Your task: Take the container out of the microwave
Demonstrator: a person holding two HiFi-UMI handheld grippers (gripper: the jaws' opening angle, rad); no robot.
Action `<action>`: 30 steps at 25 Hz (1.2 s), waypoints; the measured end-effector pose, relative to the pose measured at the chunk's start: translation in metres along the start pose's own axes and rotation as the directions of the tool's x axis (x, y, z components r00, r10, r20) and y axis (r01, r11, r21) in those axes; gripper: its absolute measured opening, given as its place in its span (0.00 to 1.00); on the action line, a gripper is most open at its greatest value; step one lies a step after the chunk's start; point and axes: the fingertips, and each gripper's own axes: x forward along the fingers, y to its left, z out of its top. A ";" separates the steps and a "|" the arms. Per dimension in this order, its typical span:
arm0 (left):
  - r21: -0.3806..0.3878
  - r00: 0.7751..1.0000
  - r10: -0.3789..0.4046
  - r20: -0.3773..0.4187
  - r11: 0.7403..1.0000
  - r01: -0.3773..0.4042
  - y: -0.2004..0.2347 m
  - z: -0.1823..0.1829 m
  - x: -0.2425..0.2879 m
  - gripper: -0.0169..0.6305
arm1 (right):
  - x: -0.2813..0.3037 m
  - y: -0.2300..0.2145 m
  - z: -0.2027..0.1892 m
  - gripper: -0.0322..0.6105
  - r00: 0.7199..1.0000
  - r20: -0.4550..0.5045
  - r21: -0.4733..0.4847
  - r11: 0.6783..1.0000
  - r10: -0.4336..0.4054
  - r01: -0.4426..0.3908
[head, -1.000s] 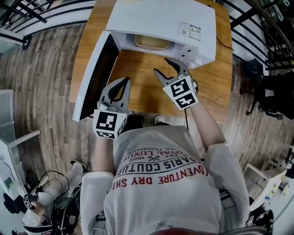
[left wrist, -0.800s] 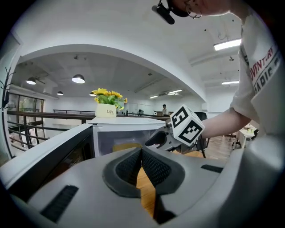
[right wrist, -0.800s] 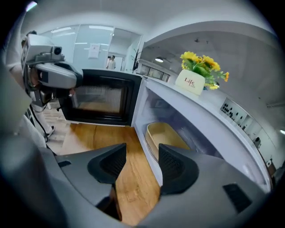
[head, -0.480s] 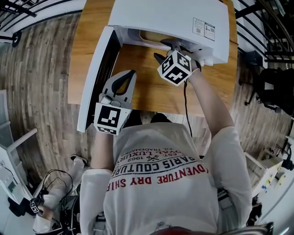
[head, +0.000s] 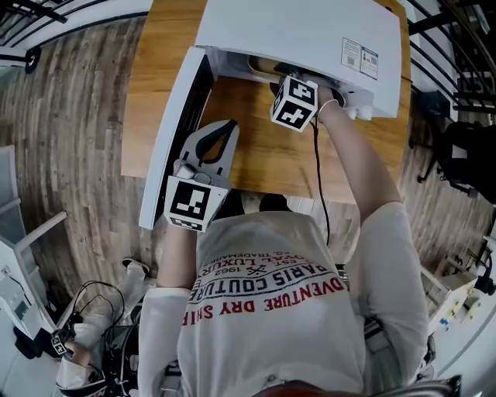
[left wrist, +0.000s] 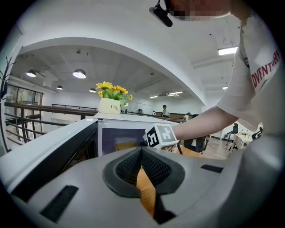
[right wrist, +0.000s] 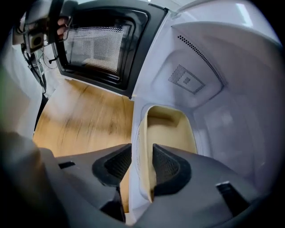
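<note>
The white microwave (head: 294, 31) stands on a wooden table (head: 256, 147) with its door (head: 174, 132) swung open to the left. Inside lies a cream container (right wrist: 171, 133); only a sliver of it (head: 263, 66) shows in the head view. My right gripper (right wrist: 142, 164) reaches down into the oven's mouth, and its marker cube (head: 294, 102) hangs just outside. Its jaws are closing, one on each side of the container's near wall, with a thin gap left at the outer pad. My left gripper (head: 226, 126) hovers over the table beside the door, shut and empty.
The open door's mesh window (right wrist: 95, 46) stands left of the right gripper. A white vase of yellow flowers (left wrist: 111, 100) sits on top of the microwave. Black railings (head: 46, 15) and wood flooring surround the table.
My right gripper has moved from above the table into the microwave's mouth, rolling and tipping downward, and now straddles the container's wall. The left gripper has edged slightly toward the door.
</note>
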 end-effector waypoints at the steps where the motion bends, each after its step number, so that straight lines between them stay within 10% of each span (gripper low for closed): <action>1: -0.002 1.000 0.000 0.002 1.000 0.000 0.000 0.000 0.000 0.05 | 0.002 0.001 0.000 0.28 1.000 -0.002 -0.010 1.000 0.000 0.000; 20: 0.034 0.998 -0.057 -0.008 0.998 0.057 -0.021 -0.001 -0.022 0.05 | -0.058 0.058 0.012 0.10 0.994 0.091 0.060 0.997 0.053 -0.058; 30: 0.092 0.993 -0.116 0.008 0.989 0.115 -0.038 -0.003 -0.054 0.05 | -0.119 0.106 0.033 0.10 0.979 0.191 0.221 0.975 -0.069 0.025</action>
